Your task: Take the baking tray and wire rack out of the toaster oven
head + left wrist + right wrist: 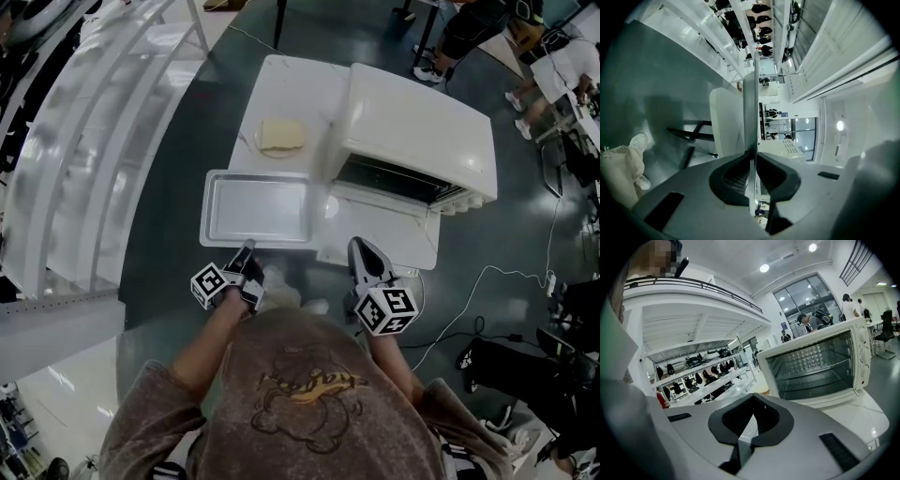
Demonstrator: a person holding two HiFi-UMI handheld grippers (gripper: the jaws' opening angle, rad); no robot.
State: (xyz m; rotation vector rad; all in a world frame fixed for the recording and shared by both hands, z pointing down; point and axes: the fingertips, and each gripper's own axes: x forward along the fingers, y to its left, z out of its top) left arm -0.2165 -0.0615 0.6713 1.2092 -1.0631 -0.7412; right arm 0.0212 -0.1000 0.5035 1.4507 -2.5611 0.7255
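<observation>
The metal baking tray (258, 208) lies flat at the left of the white table (291, 84), beside the white toaster oven (422, 122). My left gripper (246, 251) is shut on the tray's near rim. In the left gripper view the tray (749, 117) shows edge-on, running away from between the pads of that gripper (753, 161). The oven door (380, 234) hangs open and flat. My right gripper (366, 255) hovers over the door's near edge, shut and empty (752, 401). The wire rack (820, 376) sits inside the oven cavity.
A tan slice of bread on a small plate (281, 137) lies behind the tray. White shelving (84, 141) stands left of the table. A white cable (487, 281) and black gear (525, 375) lie on the floor at right. People sit at the far right.
</observation>
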